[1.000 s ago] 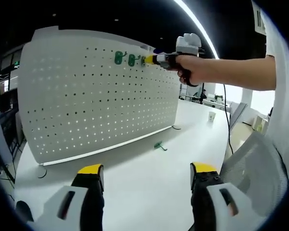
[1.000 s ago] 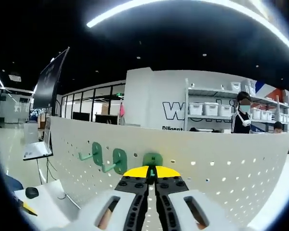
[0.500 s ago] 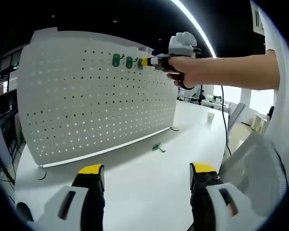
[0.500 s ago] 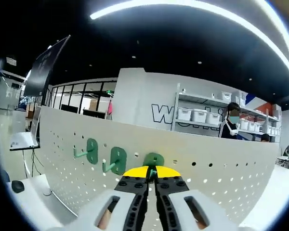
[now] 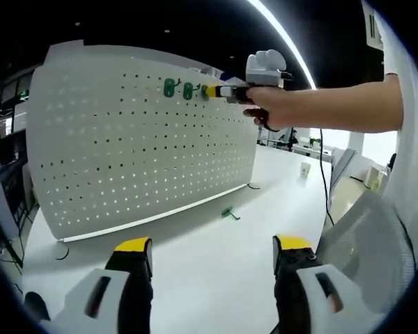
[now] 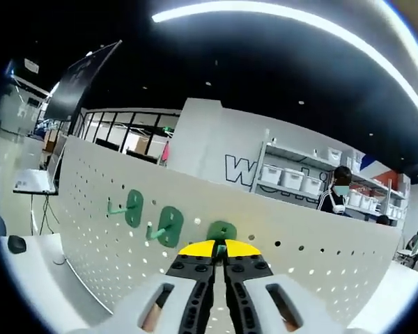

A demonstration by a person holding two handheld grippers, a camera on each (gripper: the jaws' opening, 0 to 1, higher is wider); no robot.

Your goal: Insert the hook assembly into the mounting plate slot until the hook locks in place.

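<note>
A white pegboard (image 5: 139, 139) stands upright on the white table (image 5: 216, 257). Two green hooks (image 5: 168, 87) (image 5: 187, 90) hang near its top edge. My right gripper (image 5: 210, 91) is shut on a third green hook (image 6: 221, 232), whose base plate lies against the pegboard (image 6: 299, 257) to the right of the two hung hooks (image 6: 133, 207) (image 6: 170, 225). A bare hand (image 5: 272, 108) holds that gripper. My left gripper (image 5: 210, 252) is open low over the table, nothing between its yellow-tipped jaws. A loose green hook (image 5: 228, 212) lies on the table.
A mesh chair back (image 5: 369, 243) stands at the right. A paper cup (image 5: 306, 168) sits far back on the table. Shelves with white bins (image 6: 292, 177) and a standing person (image 6: 338, 195) are behind the pegboard. A monitor (image 6: 73, 83) rises at the left.
The right gripper view has tilted and rolled slightly while the hook stays against the board. In the left gripper view the right gripper has barely shifted along the top row.
</note>
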